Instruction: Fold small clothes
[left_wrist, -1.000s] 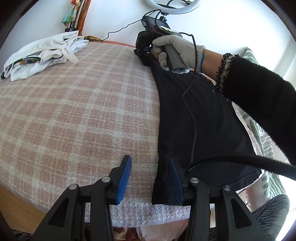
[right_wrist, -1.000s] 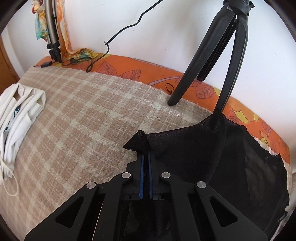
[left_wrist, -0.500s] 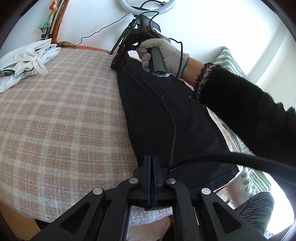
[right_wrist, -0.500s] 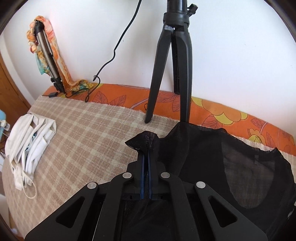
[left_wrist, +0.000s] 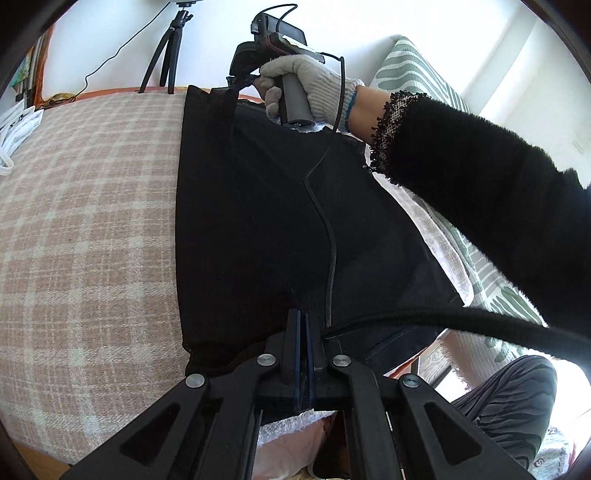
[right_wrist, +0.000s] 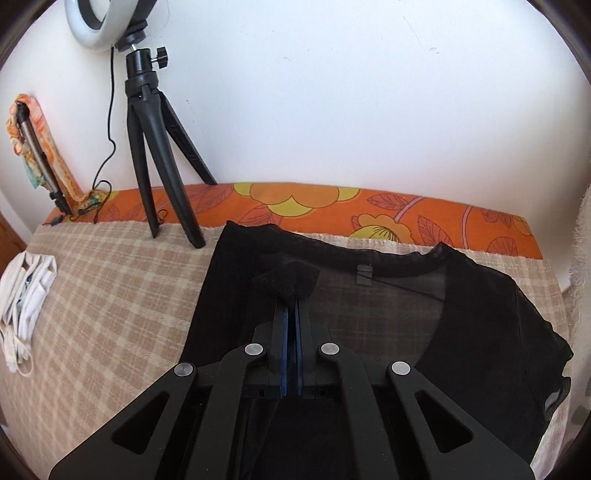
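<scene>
A black sheer top (left_wrist: 258, 206) lies on the checked bedspread (left_wrist: 81, 229), with its left part folded over toward the right. My left gripper (left_wrist: 303, 317) is shut on the top's near hem. My right gripper (right_wrist: 291, 306) is shut on a bunched corner of the top (right_wrist: 498, 332) near the neckline, at the far end by the wall. In the left wrist view the right gripper (left_wrist: 236, 79) shows in a gloved hand, lifting the fabric's far corner. The neckline and its label (right_wrist: 364, 275) lie flat beyond the right gripper.
A black tripod (right_wrist: 155, 147) with a ring light (right_wrist: 99, 22) stands at the far edge of the bed by the wall. Folded white clothes (right_wrist: 26, 295) lie at the left. An orange flowered cover (right_wrist: 369, 214) runs along the wall. A cable (left_wrist: 325, 229) crosses the top.
My left gripper closed on the top's near hem a second ago. Both grippers have since carried the left edge of the top over toward the right, and the right gripper moved right along the wall.
</scene>
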